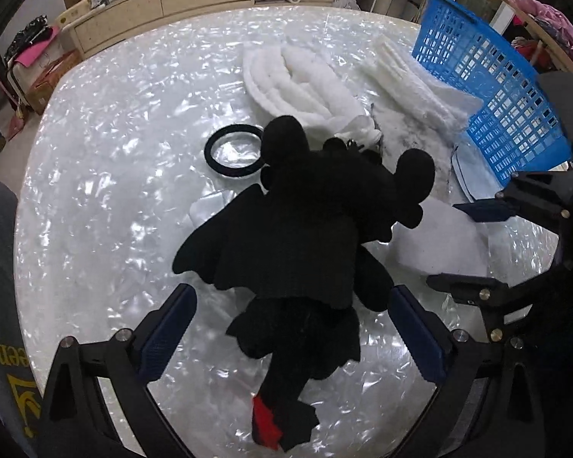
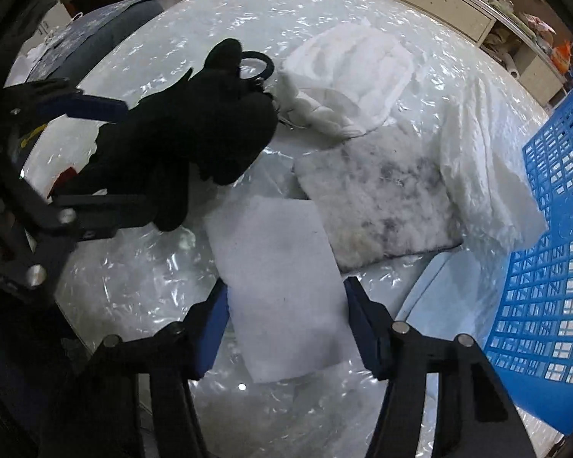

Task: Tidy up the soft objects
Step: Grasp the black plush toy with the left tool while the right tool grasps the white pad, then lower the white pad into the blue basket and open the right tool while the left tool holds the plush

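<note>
- Left hand-held gripper [image 1: 292, 328]: jaws spread wide, straddling the lower body of the black plush dragon [image 1: 305, 236]; pads clear of the fabric, nothing grasped.
- Right hand-held gripper [image 2: 284, 328]: jaws either side of a flat white foam sheet [image 2: 282, 290]; whether the pads press on it cannot be told.
- Dragon lies belly down on the pearly desk [image 1: 107, 175], red tail fin nearest.
- Black ring [image 1: 233, 150] just left of its head.
- White quilted padding [image 1: 301, 84] beyond; blue basket [image 1: 504, 99] at far right.
</note>
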Tool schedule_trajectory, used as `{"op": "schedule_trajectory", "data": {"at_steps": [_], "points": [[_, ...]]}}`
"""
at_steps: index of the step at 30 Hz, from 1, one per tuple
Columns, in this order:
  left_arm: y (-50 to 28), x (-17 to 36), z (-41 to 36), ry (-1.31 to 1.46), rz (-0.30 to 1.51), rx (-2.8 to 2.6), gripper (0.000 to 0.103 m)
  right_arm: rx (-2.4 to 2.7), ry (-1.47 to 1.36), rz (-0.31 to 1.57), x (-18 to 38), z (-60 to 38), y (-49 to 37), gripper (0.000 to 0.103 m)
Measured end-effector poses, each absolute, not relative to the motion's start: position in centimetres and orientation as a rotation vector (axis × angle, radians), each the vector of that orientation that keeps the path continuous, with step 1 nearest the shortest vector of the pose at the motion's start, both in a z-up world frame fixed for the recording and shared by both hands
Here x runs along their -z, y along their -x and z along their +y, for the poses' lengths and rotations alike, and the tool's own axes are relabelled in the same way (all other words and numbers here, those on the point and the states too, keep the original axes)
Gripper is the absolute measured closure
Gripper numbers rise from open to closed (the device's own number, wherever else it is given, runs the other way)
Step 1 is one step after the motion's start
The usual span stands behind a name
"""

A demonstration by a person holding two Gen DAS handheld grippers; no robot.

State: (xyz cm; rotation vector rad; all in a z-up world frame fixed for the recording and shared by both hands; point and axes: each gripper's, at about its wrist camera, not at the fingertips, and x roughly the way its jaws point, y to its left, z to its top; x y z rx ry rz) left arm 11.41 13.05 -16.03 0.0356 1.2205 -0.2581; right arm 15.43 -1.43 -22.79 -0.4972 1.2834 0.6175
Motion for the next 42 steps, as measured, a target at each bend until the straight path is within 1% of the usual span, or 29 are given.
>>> {"op": "schedule_trajectory", "data": {"at_steps": [1,3,12,22,26,27,29,33,35,37,42], "points": [[-11.5,16.2,12.9,-0.041,1.220,0.257,0.003,-0.619,0.494,1.282,22.2,-1.9,-15.0,0.050],[-11.7,16.5,12.6,-0.048,1.222,0.254,0.003,-0.618,0.472,1.291,22.3,-2.3,-14.8,0.052],[-13.5,16.7,12.1,-0.058,1.214,0.260,0.003,-0.585,0.418,1.282,19.9,-5.9,-14.0,0.052],[-15.7,17.8,10.9,-0.078,1.235,0.257,0.003,-0.524,0.396,1.281,15.4,-8.7,-13.0,0.052],[-16.6,18.6,10.4,-0.054,1.258,0.241,0.004,-0.513,0.389,1.241,13.2,-9.4,-12.5,0.052],[-16.6,18.8,10.1,-0.062,1.258,0.238,0.006,-0.506,0.385,1.229,12.5,-9.6,-12.5,0.052],[-16.5,18.6,9.5,-0.067,1.256,0.247,0.021,-0.497,0.378,1.214,11.6,-10.0,-12.7,0.052],[-16.7,18.6,8.0,-0.074,1.262,0.257,0.035,-0.475,0.361,1.188,9.4,-11.0,-13.3,0.051],[-16.8,18.5,7.6,-0.068,1.266,0.250,0.049,-0.465,0.351,1.173,7.8,-12.4,-13.6,0.051],[-16.6,18.4,7.0,-0.051,1.283,0.251,0.054,-0.457,0.342,1.161,6.7,-13.4,-13.8,0.051],[-16.0,18.4,6.0,-0.026,1.293,0.241,0.057,-0.463,0.277,1.168,5.2,-14.9,-14.8,0.051]]}}
